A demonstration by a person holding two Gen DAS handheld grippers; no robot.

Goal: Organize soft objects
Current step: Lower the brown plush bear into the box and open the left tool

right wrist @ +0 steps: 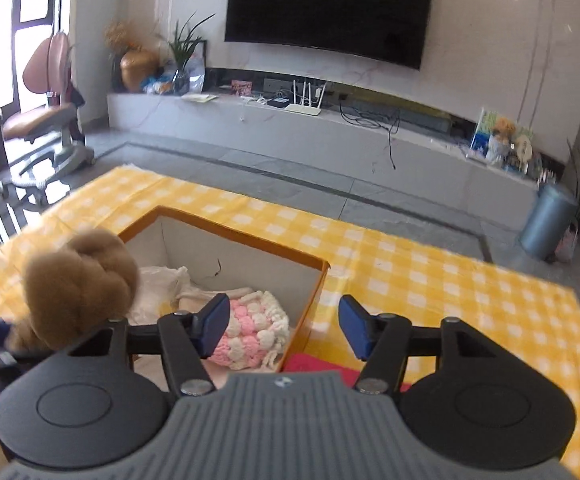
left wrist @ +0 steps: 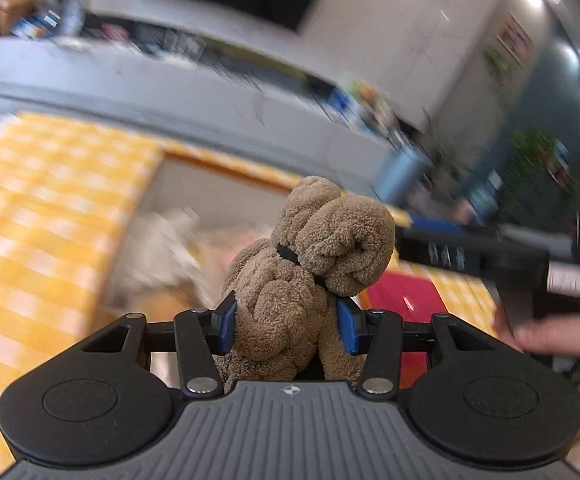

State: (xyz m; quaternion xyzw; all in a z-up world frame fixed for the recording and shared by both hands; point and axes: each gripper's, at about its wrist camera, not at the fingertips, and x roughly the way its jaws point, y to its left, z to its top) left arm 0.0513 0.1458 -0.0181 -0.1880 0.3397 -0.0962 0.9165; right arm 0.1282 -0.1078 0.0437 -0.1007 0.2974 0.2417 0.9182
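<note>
Blur: left wrist view is smearing everything behind the toy; box contents there are showing only as pale and pinkish patches, not identifiable.
Cut off: brown plush toy [left wrist: 306, 276] lower part is hiding behind the gripper body; in the right wrist view the toy [right wrist: 79, 280] is blurring at the left edge.
Left gripper [left wrist: 290, 318]: blue pads are pressing into the plush toy from both sides, gripping it, holding it up over the box.
Right gripper [right wrist: 283, 326]: fingers are standing wide apart, holding nothing, hanging over the box's near right corner.
Box [right wrist: 249, 240]: orange-rimmed, white inside, sitting on the yellow checked cloth [right wrist: 430, 276].
Box contents: pink-and-white knitted piece [right wrist: 249, 328] is lying near the right wall; cream fabric [right wrist: 161, 284] is lying behind it, partly hiding under the toy and finger.
Red item [right wrist: 310, 362]: just outside the box's right wall, mostly hiding behind the gripper, unclear what.
Right hand [left wrist: 550, 340]: showing partly at the left view's right edge.
</note>
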